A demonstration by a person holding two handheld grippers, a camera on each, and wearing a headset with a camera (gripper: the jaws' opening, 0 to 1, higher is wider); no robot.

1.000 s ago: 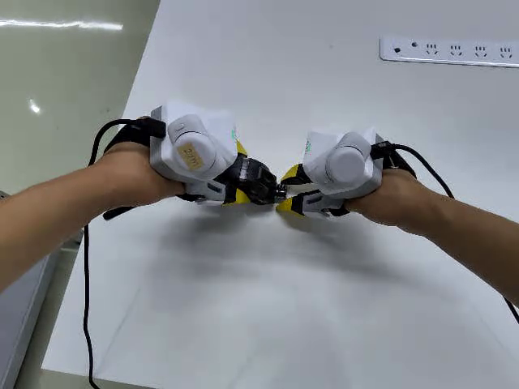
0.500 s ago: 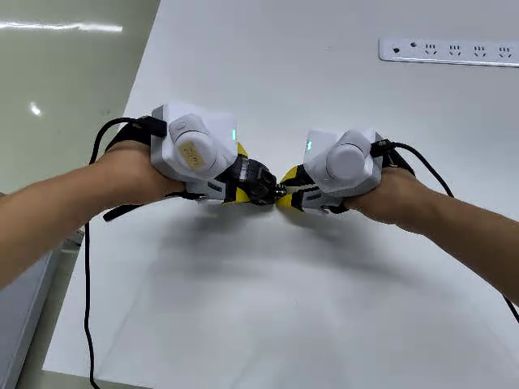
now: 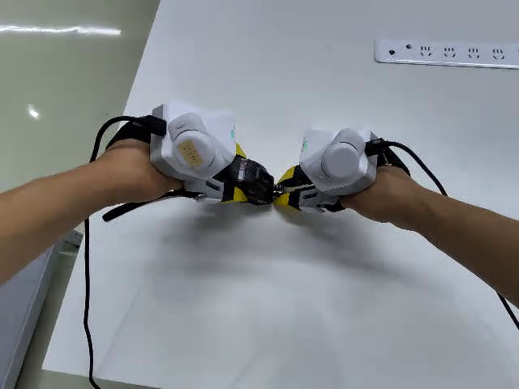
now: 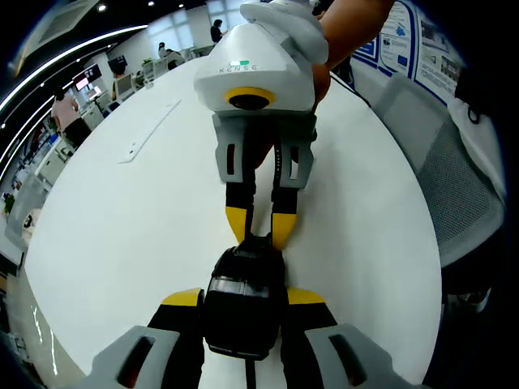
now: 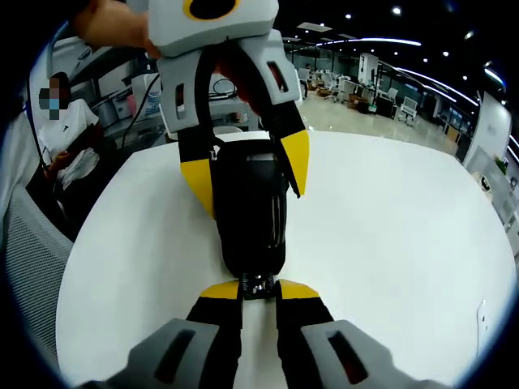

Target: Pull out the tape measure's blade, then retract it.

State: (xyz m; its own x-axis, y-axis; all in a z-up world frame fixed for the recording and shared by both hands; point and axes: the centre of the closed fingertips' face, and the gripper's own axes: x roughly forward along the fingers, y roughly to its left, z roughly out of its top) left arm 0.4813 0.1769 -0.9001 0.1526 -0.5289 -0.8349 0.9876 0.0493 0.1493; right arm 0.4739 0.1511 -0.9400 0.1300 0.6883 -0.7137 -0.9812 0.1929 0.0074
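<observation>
left gripper (image 4: 243, 298): jaws clamped on tape measure (image 5: 251, 211) case | right gripper (image 5: 259, 289): jaws pinching blade hook (image 5: 258, 284) | I reckon case rigid, blade springy; grip the hook

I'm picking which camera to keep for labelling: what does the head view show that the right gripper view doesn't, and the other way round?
Head view, not the other: the person's right hand wrapped round the white housing of the right claw. Right gripper view, not the other: the metal blade hook pinched between that claw's yellow tips, and a seated person beyond the table. Both: the black tape measure clamped in the left claw, over the white table.
</observation>
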